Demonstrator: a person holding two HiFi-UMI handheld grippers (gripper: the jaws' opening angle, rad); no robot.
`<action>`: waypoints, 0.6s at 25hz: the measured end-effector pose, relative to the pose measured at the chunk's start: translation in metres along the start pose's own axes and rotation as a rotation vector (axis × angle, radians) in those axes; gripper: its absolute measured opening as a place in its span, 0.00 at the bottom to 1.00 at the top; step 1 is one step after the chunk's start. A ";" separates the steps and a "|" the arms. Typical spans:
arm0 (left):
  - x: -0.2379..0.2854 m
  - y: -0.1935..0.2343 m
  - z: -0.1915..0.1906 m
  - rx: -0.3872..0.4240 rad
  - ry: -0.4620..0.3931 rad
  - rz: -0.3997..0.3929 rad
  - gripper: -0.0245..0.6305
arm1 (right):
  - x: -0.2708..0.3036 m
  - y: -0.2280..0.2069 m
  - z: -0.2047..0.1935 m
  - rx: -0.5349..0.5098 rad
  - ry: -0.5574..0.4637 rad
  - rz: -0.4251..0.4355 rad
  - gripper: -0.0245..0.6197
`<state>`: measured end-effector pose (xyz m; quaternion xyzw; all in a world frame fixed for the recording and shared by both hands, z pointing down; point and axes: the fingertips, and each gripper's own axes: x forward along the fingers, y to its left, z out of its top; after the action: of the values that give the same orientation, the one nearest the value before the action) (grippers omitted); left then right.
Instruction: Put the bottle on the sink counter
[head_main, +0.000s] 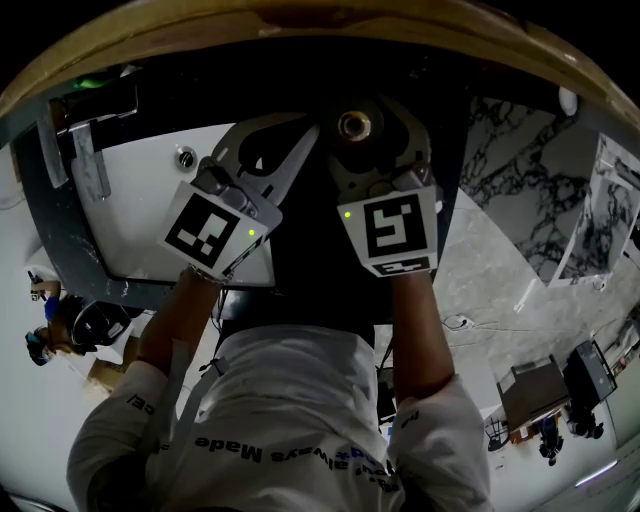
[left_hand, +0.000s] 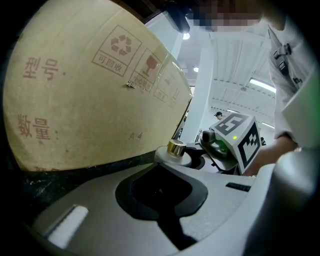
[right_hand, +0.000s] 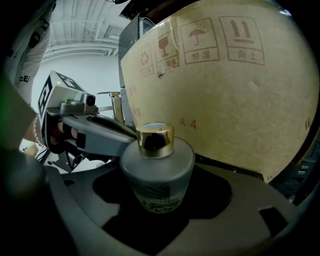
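**Bottle upright in right gripper, beside the sink basin**

Head view: right gripper (head_main: 356, 108) has its jaws clamped round the bottle (head_main: 352, 126). Only the gold cap shows, seen end-on, so the long axis runs vertical, cap up. Bottle sits over a dark surface just right of the white basin (head_main: 140, 220), which is framed by the dark counter (head_main: 75, 255). Can't tell if the bottle base touches anything. Left gripper (head_main: 305, 130) is just beside it on the left, jaws together, nothing in them. Cardboard box (head_main: 300, 22) arcs across the top edge.

Left gripper view: jaws meet tip to tip, empty cutout behind them. Past the tips are the gold cap and frosted shoulder of the bottle, with the right gripper's marker cube (left_hand: 241, 137) behind. Box fills the upper left.

Right gripper view: frosted glass bottle pinched between both jaws. Body is short and wide, axis vertical in frame, cap pointing up toward the box. Left gripper's jaws reach in from frame left, close to the cap; contact unclear.
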<state>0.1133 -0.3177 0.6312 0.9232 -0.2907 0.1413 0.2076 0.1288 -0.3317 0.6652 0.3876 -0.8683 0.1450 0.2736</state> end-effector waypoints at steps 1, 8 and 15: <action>0.000 0.000 0.000 0.000 0.000 -0.001 0.04 | 0.000 0.000 0.000 -0.001 -0.005 -0.001 0.56; 0.000 0.000 0.000 0.034 -0.008 -0.006 0.04 | 0.002 -0.001 0.000 -0.005 -0.028 -0.011 0.55; -0.009 -0.002 0.001 0.048 -0.003 0.022 0.04 | 0.004 0.001 -0.003 -0.018 -0.027 0.001 0.56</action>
<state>0.1079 -0.3123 0.6259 0.9249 -0.2977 0.1493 0.1835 0.1267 -0.3318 0.6693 0.3865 -0.8734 0.1322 0.2653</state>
